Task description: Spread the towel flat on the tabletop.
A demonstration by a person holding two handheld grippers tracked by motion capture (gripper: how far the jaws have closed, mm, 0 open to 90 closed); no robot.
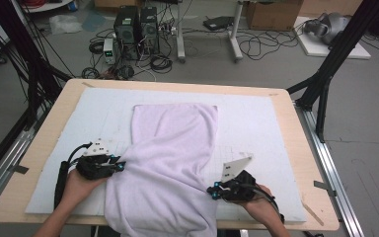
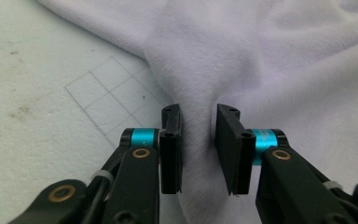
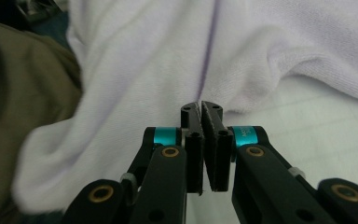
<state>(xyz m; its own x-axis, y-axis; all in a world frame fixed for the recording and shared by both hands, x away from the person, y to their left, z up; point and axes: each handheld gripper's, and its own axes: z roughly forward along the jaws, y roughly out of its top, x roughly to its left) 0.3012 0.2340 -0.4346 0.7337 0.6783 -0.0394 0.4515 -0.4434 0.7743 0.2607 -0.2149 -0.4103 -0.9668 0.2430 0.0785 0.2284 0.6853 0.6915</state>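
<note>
At the left of the counter [image 1: 296,148], the left gripper [image 1: 119,165] meets the near left edge of the pale lilac cloth [image 1: 172,153]; its jaws stand partly apart with a bunched fold of cloth between them. The cloth lies down the middle of a white mat [image 1: 256,123], its far part flat, its near end hanging over the counter's front edge. On the right, the right gripper [image 1: 212,190] touches the cloth's near right edge, jaws pressed together; whether fabric is pinched there I cannot tell. Computers [image 1: 135,29] and cables [image 1: 261,44] crowd the floor beyond.
</note>
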